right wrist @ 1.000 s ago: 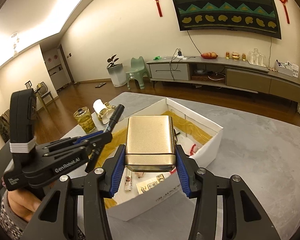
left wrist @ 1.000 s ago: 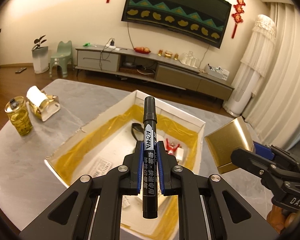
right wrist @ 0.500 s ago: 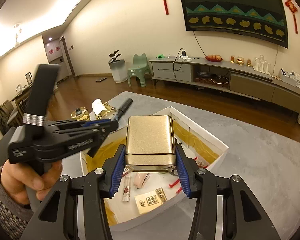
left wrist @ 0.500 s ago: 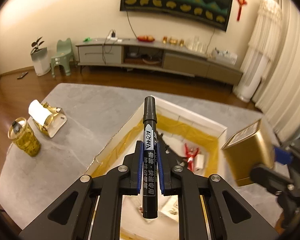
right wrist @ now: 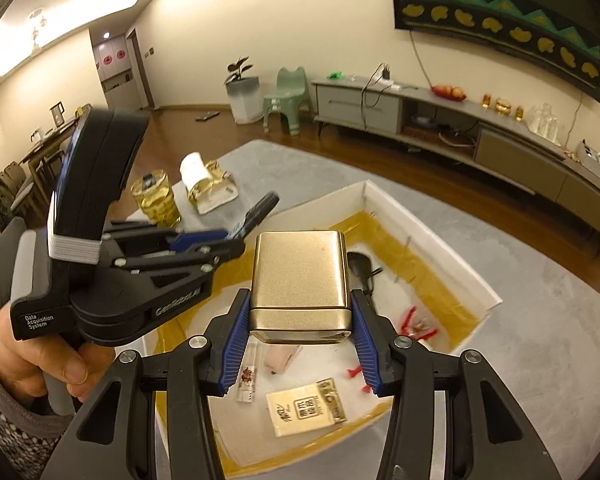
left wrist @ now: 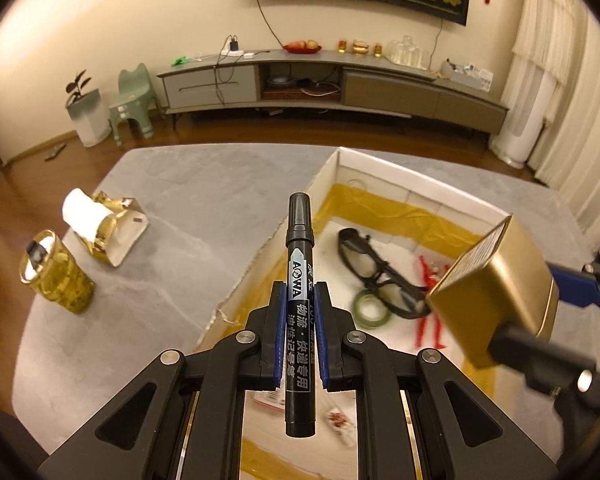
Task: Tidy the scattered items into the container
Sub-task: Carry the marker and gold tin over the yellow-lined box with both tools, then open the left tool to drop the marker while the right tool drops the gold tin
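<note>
Left claw (left wrist: 300,332) is clenched on a black marker (left wrist: 299,308), its blue pads pinching the barrel with the cap end pointing forward over the near wall of the white box (left wrist: 420,184). Right claw (right wrist: 300,344) grips a gold tin (right wrist: 300,280) by its two sides and holds it above the box's floor; in the left wrist view the tin (left wrist: 496,292) hangs at the right, over the box's right part. A person's hand (right wrist: 32,360) in a patterned sleeve holds the left claw's handle. Inside the yellow-lined box lie black glasses (left wrist: 376,272), a green tape roll (left wrist: 372,310), red pieces (left wrist: 428,320), a printed gold packet (right wrist: 306,410) and a small clear tube (right wrist: 247,376). Under the tin these things crowd the box's floor. On the grey desk (left wrist: 160,280), left of the box, stand a gold cup (left wrist: 54,274) and a tissue holder (left wrist: 104,228), well apart from both claws.
</note>
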`<state>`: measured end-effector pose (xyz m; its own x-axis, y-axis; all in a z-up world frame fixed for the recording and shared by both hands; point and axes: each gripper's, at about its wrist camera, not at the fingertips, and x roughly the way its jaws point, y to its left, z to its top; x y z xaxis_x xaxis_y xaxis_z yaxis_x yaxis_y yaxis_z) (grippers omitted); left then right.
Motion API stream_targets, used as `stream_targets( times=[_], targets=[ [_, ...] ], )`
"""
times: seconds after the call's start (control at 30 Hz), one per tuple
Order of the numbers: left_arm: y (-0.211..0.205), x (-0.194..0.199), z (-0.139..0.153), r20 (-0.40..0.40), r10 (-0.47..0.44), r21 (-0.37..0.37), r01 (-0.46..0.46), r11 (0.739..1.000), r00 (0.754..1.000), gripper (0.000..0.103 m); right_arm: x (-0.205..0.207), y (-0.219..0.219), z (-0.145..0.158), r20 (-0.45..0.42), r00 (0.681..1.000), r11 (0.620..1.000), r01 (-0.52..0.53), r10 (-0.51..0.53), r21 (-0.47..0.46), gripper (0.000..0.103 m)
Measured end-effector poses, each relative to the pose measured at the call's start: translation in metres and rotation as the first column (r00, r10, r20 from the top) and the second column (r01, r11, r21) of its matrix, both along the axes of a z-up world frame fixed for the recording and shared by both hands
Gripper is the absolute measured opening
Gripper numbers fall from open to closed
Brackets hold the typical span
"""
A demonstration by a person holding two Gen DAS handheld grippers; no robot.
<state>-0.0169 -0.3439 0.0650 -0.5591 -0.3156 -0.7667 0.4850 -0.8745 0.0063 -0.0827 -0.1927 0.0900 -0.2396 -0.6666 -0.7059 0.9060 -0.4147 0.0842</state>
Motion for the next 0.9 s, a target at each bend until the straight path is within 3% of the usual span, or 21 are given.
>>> stream_targets(
  times=[0.27, 0.9],
  targets=[
    [0.000, -0.004, -0.004, 0.020, -0.001, -0.028, 0.002, 1.000, 1.000, 0.014, 0.004, -0.004, -0.006, -0.001, 1.000, 1.000, -0.010, 0.010, 0.029, 0.049],
    [0.007, -0.036, -0.005, 0.030, -0.023, 0.031, 0.022, 0.999, 0.999, 0.014, -0.006, -0.007, -0.019, 0.026, 0.999, 0.996, 0.025, -0.027, 0.082, 0.049]
  ],
)
